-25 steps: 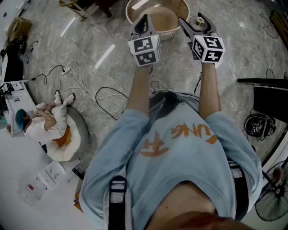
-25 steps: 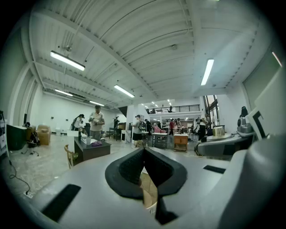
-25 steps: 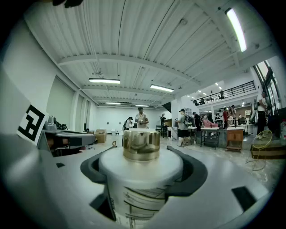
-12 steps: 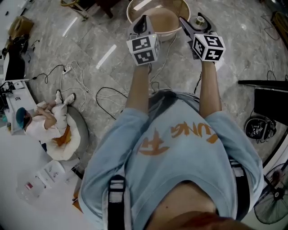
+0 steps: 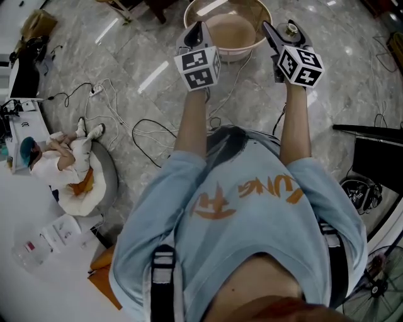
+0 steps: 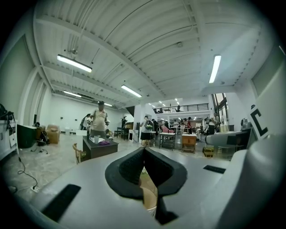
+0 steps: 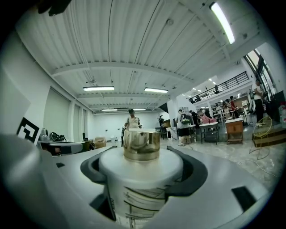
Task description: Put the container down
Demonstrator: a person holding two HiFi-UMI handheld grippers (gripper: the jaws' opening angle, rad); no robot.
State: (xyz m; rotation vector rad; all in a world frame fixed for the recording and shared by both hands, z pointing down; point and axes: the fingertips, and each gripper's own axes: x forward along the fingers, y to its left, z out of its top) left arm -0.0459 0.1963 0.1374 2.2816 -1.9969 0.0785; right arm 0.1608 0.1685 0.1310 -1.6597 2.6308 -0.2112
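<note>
So the R gripper [image 7: 142, 165] squeezes the container [image 7: 139, 183], a white bottle w/ a gold cap [image 7: 141, 145]. It stands straight up betw. the jaws. L gripper [image 6: 144, 154] is closed, holding nothing. Floor [image 5: 340, 75] is way below, so I think the R hand must go down.

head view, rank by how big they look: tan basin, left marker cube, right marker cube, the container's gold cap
1. tan basin, even cut off at the top edge
2. left marker cube and right marker cube: look alike, not ranked; both sit nearer the camera
3. container's gold cap, smallest
</note>
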